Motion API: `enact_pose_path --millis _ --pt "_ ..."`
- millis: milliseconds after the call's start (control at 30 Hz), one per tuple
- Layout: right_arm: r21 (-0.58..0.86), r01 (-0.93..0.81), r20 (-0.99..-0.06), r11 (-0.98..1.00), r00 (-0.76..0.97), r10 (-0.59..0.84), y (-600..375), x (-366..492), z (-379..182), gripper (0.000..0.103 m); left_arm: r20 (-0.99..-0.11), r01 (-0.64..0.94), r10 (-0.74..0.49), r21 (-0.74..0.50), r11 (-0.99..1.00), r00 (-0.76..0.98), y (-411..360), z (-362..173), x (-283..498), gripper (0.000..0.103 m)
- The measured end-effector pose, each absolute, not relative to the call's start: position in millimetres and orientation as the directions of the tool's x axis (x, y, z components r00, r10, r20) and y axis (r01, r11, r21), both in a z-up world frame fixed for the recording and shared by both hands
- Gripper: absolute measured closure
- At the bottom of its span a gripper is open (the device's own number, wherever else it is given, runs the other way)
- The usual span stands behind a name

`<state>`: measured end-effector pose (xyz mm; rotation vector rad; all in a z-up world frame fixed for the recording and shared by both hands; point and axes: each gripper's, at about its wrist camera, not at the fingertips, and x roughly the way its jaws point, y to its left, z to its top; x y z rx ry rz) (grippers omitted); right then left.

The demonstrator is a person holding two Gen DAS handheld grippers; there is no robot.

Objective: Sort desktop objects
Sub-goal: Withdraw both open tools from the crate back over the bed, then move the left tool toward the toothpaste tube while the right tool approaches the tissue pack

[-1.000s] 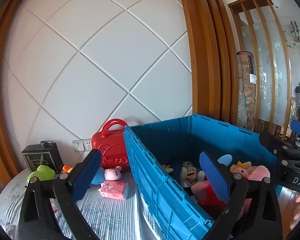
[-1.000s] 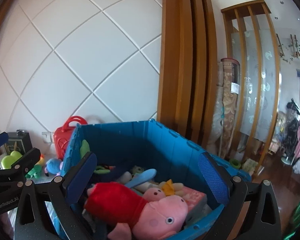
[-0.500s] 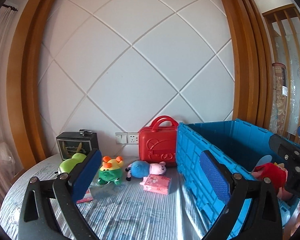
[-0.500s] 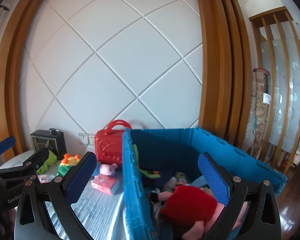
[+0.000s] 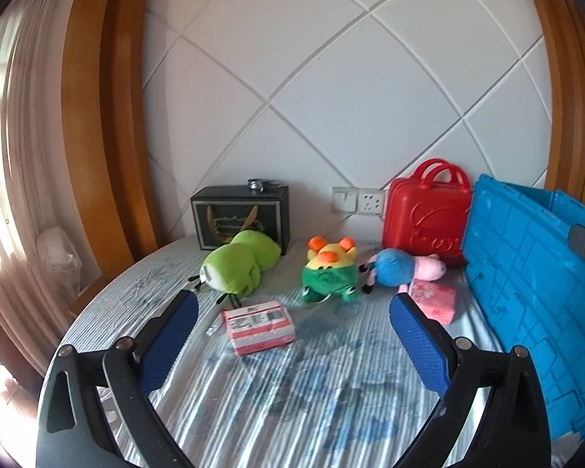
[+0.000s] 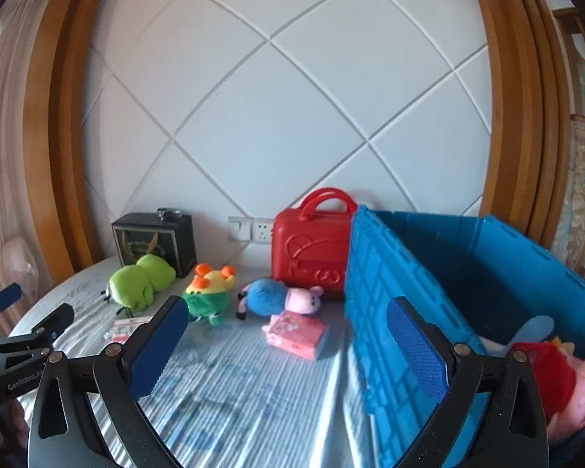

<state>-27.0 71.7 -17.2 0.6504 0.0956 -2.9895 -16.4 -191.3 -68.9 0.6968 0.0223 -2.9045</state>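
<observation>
Both my claws, left (image 5: 292, 335) and right (image 6: 284, 335), have swung off the blue bin (image 6: 429, 292) toward frame center, fingers spread, empty; next pick, pink box (image 5: 259, 325), lies mid-frame.

We see the crate (image 6: 374, 312) at the table's (image 5: 277, 390) right side, w/ the suitcase (image 5: 427, 218) just left of its far corner, against the wall. Box (image 5: 241, 216) stands further left along the wall. In front of the box lies the frog plush (image 5: 238, 265); right of it the duck plush (image 5: 329, 273), then the pig plush (image 5: 401, 269), nearly touching the suitcase. Tissue pack (image 5: 435, 304) sits before the pig plush, beside the crate. Flat packet (image 5: 259, 325) lies nearest us, before the frog & duck. Inside the crate, another pig plush (image 6: 557, 386) at the near right.
</observation>
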Motion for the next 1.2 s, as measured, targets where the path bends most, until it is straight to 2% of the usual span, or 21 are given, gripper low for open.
enact_pose_path --millis 167,367,567,833,1067,1200 --pt "-0.06 0.098 -0.522 -0.993 -0.852 -0.053 55.1 -75.3 -52.8 0.0 -0.558 0.205 -0.208 0.069 -0.976 -0.804 -251.4 -114.4 -46.5 0.003" --pt "-0.068 0.079 -0.631 -0.995 -0.776 -0.018 49.1 -133.5 -98.7 0.0 -0.657 0.262 -0.23 0.052 -0.964 -0.718 -304.3 -162.5 -90.0 0.003" --pt "-0.079 0.1 -0.712 -0.992 -0.702 -0.014 32.5 -184.0 -145.1 0.0 -0.702 0.305 -0.256 0.057 -0.951 -0.665 -338.5 -199.4 -148.1 0.003" --pt "-0.087 0.219 -0.784 -0.972 -0.616 -0.069 -37.6 -232.1 -210.2 0.0 -0.747 0.293 -0.258 0.088 -0.952 -0.613 -372.4 -252.3 -212.0 0.003" --pt "-0.05 0.35 -0.84 -0.935 -0.522 -0.15 -105.5 -242.5 -256.7 0.0 -0.808 0.277 -0.225 0.08 -0.958 -0.544 -402.6 -301.4 -238.0 0.026" --pt "-0.01 0.399 -0.874 -0.917 -0.449 -0.186 -137.2 -255.1 -289.2 0.0 -0.821 0.239 -0.18 0.055 -0.969 -0.542 -396.5 -319.7 -245.7 0.029"
